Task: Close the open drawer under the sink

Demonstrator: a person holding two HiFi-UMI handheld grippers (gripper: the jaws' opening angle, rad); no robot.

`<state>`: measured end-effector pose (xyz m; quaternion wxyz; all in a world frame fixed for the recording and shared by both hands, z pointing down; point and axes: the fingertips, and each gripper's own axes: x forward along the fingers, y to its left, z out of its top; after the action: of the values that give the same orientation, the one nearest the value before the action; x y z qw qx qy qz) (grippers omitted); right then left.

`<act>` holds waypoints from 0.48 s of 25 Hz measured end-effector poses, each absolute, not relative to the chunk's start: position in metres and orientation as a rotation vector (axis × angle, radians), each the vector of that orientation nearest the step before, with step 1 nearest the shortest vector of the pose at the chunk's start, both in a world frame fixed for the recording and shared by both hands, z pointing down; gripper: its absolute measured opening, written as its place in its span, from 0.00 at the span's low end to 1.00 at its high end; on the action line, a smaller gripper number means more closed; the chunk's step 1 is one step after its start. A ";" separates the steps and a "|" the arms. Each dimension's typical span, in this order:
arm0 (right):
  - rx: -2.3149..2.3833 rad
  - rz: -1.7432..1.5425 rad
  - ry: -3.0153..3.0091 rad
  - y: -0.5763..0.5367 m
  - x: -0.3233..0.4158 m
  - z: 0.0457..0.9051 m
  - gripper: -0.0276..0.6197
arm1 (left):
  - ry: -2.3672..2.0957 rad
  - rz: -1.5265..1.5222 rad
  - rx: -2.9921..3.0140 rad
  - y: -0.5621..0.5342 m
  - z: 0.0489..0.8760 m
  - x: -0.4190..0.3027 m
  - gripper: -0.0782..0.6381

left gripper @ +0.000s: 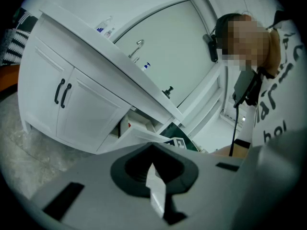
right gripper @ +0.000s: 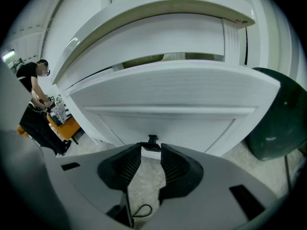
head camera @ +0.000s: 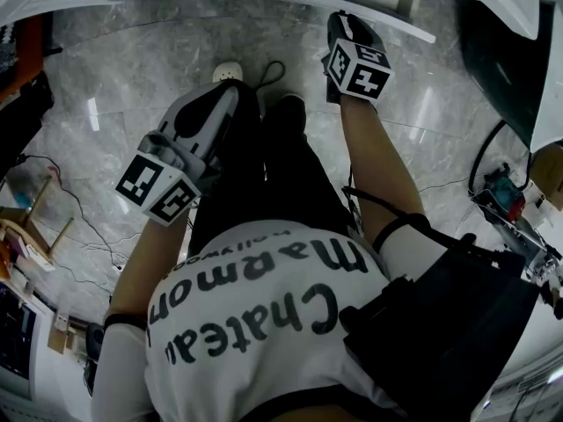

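Holding my right claw open, I have the drawer's black handle between its tips. My left claw is closed on nothing.

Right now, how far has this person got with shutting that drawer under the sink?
Nothing looks done yet: the drawer stands pulled out, with a gap showing behind its front. In hand: the right tool is lined up at the drawer's black handle, jaws apart, not gripping it. Left to do: push the drawer front in until it sits flush.
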<state>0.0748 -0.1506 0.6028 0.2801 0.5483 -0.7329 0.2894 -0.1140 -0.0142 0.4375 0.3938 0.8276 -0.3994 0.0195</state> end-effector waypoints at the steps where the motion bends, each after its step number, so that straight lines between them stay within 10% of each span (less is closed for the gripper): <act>1: 1.473 0.776 -1.965 -0.151 0.074 0.603 0.25 | -1.017 0.048 2.098 -0.014 0.438 -0.115 0.12; 12: 1.472 0.723 -1.958 -0.161 0.073 0.601 0.26 | -1.034 0.047 2.087 -0.012 0.440 -0.120 0.12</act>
<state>0.0726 -0.1611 0.6013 0.2896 0.5516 -0.7338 0.2708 -0.1202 -0.0120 0.4402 0.3948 0.8232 -0.4076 0.0184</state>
